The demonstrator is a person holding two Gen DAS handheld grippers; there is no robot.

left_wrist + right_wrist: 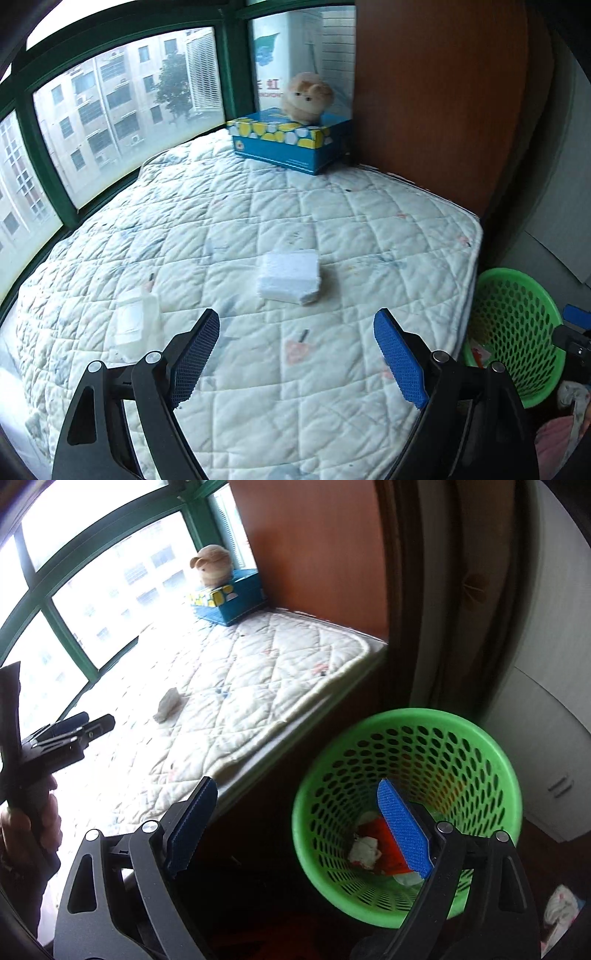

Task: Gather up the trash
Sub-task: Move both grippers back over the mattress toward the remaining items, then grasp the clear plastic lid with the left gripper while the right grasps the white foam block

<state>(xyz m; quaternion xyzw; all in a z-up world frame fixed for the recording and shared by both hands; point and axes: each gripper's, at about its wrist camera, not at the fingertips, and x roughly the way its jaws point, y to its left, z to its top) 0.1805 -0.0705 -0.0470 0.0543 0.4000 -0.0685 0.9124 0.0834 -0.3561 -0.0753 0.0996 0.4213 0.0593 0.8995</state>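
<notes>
A white foam block (289, 277) lies in the middle of the quilted mattress (332, 387), just ahead of my left gripper (296, 315), which is open and holds nothing. A clear plastic container (137, 325) lies to the left of its left finger. The green mesh basket (517, 332) stands on the floor off the mattress's right edge. In the right wrist view my right gripper (296, 782) is open and empty above the basket (406, 716), which holds a red wrapper (375, 829) and crumpled white paper (364, 851). The foam block (168, 705) and the left gripper (94, 722) show at left.
A blue and yellow tissue box (291, 144) with a plush toy (308, 98) on it sits at the mattress's far end. Green-framed windows run along the left, a wooden panel (443, 110) along the right. Cloth (569, 406) lies on the floor beside the basket. A hand (29, 823) holds the left gripper.
</notes>
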